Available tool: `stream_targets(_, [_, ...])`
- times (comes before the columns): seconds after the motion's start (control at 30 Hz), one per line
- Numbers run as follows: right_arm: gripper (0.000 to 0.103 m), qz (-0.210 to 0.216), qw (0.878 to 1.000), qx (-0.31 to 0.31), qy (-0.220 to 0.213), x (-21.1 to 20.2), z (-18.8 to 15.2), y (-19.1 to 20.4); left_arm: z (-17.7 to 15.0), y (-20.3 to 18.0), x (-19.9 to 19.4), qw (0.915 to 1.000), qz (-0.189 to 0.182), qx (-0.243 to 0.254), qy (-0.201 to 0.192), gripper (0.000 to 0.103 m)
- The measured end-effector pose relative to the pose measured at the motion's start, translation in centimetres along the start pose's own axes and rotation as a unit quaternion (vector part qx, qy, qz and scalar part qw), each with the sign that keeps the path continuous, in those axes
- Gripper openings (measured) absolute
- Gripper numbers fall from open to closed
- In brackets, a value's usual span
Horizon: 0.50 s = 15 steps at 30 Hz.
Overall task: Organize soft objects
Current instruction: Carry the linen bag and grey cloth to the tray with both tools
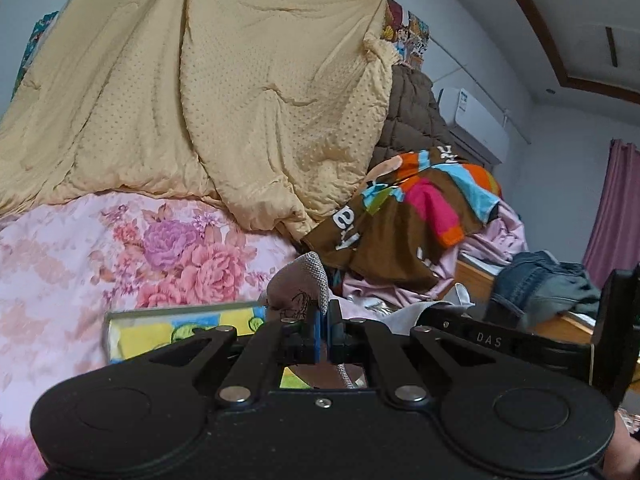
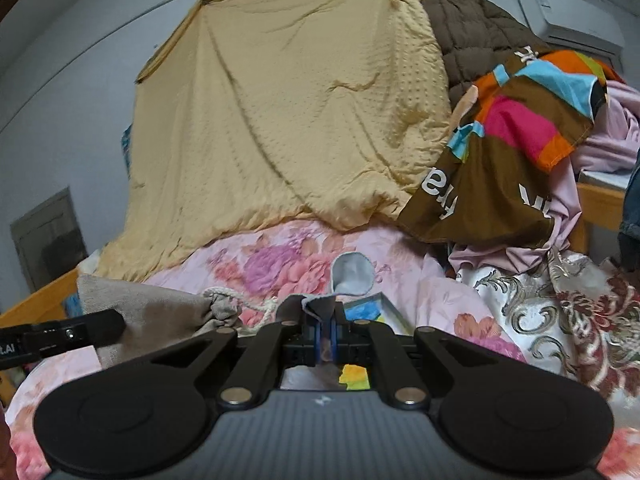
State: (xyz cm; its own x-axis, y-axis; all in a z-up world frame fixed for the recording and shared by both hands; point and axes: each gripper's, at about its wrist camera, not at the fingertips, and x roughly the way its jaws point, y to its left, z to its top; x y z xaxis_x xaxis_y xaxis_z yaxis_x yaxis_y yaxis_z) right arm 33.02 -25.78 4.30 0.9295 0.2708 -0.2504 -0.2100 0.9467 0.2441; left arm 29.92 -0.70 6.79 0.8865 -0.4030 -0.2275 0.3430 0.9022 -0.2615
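My left gripper (image 1: 324, 316) is shut on a small grey-brown cloth (image 1: 298, 288) with a mesh edge and a drawn figure; the cloth stands up just above the fingers. In the right wrist view, my right gripper (image 2: 327, 320) is shut on a grey cloth (image 2: 352, 274) whose pale flap curls upward. I cannot tell whether both grip the same piece. Both grippers hover over a bed covered by a pink floral sheet (image 1: 120, 240). A flat box with a yellow and blue picture (image 1: 180, 328) lies right below them.
A yellow quilt (image 1: 200, 100) hangs behind the bed. To the right lie a brown multicoloured cloth (image 1: 400, 220), a brown quilted coat (image 2: 472, 32), lilac fabric (image 2: 560, 208), ornate red-and-white fabric (image 2: 560, 312) and jeans (image 1: 540, 284). A beige drawstring bag (image 2: 160, 304) lies at the left.
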Motion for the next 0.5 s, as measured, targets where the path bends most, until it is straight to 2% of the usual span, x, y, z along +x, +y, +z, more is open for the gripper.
stream_targets(0.2, [0.005, -0.016, 1.000, 0.008, 0.012, 5.1, -0.8, -1.6, 0.5, 0.5, 6.7, 0.9998, 0.016, 0.003, 0.013, 0.001])
stream_targets(0.37, [0.005, -0.032, 0.999, 0.025, 0.026, 7.8, -1.3, -3.5, -0.2, 1.3, 10.7, 0.9989, 0.034, -0.009, 0.029, 0.001])
stream_targets(0.5, [0.005, -0.029, 0.998, 0.036, 0.042, 9.5, -1.7, -4.8, -1.4, 1.9, 13.2, 0.9976, 0.045, -0.023, 0.048, 0.002])
